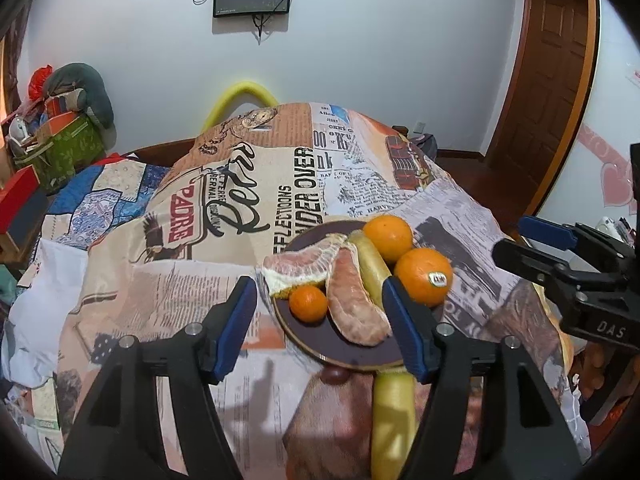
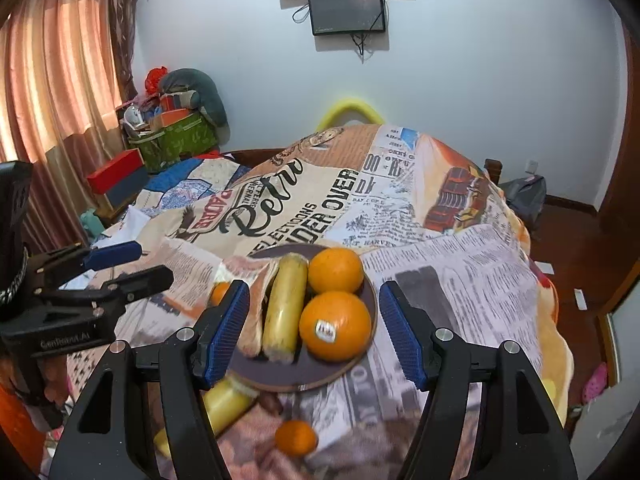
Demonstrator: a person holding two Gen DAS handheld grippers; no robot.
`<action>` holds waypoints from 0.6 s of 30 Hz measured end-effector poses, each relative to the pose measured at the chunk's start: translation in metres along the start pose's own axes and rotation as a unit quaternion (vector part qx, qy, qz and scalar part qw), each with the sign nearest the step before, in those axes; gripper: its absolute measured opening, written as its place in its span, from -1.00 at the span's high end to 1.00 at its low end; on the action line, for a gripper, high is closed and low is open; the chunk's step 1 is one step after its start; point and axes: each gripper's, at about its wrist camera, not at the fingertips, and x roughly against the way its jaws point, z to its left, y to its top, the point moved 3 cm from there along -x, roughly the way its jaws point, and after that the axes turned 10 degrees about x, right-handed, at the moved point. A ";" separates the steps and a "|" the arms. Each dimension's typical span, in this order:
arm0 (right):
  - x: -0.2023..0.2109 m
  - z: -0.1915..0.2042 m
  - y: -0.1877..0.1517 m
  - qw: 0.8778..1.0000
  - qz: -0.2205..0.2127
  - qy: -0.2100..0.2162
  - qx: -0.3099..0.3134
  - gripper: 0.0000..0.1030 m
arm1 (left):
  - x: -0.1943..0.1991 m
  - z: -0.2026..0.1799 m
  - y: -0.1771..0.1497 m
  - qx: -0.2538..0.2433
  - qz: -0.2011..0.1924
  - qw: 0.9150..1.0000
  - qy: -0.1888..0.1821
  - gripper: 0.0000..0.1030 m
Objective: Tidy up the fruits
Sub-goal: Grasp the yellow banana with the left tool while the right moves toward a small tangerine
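Observation:
A dark round plate (image 1: 352, 354) (image 2: 304, 378) sits on the newspaper-print cloth. It holds two oranges (image 1: 390, 238) (image 2: 335, 270), one with a sticker (image 1: 424, 276) (image 2: 335, 326), a yellow banana (image 1: 372, 266) (image 2: 284, 306), two pomelo pieces (image 1: 304, 266), (image 1: 356, 304) and a small mandarin (image 1: 308, 303). A second banana (image 1: 392, 420) (image 2: 228, 404) lies on the cloth in front of the plate, and another mandarin (image 2: 295, 438) lies near it. My left gripper (image 1: 320, 326) is open and empty above the plate's near edge. My right gripper (image 2: 314, 330) is open and empty above the plate.
The cloth (image 1: 248, 208) covers a mounded bed surface that drops off at the right. Boxes and a green basket (image 2: 176, 140) stand at the back left by the curtain (image 2: 60, 80). A wooden door (image 1: 556, 80) is at the right. Each gripper shows in the other's view (image 1: 568, 276) (image 2: 80, 292).

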 end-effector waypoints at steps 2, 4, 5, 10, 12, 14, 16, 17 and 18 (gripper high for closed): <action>0.008 0.002 -0.007 1.000 0.001 -0.001 -0.005 -0.25 | 0.004 -0.001 -0.007 -0.005 0.005 1.000 0.004 -0.26; 0.013 0.002 -0.016 1.000 0.004 -0.002 -0.009 -0.25 | 0.006 -0.002 -0.016 -0.008 0.013 1.000 0.007 -0.27; 0.015 0.003 -0.020 1.000 0.007 -0.004 -0.010 -0.25 | 0.005 -0.002 -0.020 -0.009 0.018 1.000 0.009 -0.27; 0.021 0.005 -0.042 1.000 0.023 -0.006 -0.015 -0.25 | -0.002 -0.002 -0.046 0.000 0.052 0.999 0.003 -0.27; 0.022 0.006 -0.051 0.999 0.030 -0.007 -0.019 -0.25 | -0.006 -0.004 -0.056 0.003 0.065 0.998 0.001 -0.27; 0.022 0.007 -0.060 0.999 0.038 -0.005 -0.023 -0.25 | -0.013 -0.005 -0.066 0.002 0.080 0.997 0.000 -0.27; 0.018 0.007 -0.070 0.998 0.049 -0.001 -0.028 -0.25 | -0.022 -0.008 -0.076 0.000 0.095 0.995 0.001 -0.27; 0.017 0.008 -0.074 0.998 0.054 -0.001 -0.029 -0.25 | -0.024 -0.008 -0.079 -0.001 0.100 0.995 0.000 -0.27; 0.014 0.008 -0.079 0.998 0.060 0.000 -0.030 -0.25 | -0.027 -0.010 -0.082 -0.001 0.107 0.994 -0.002 -0.26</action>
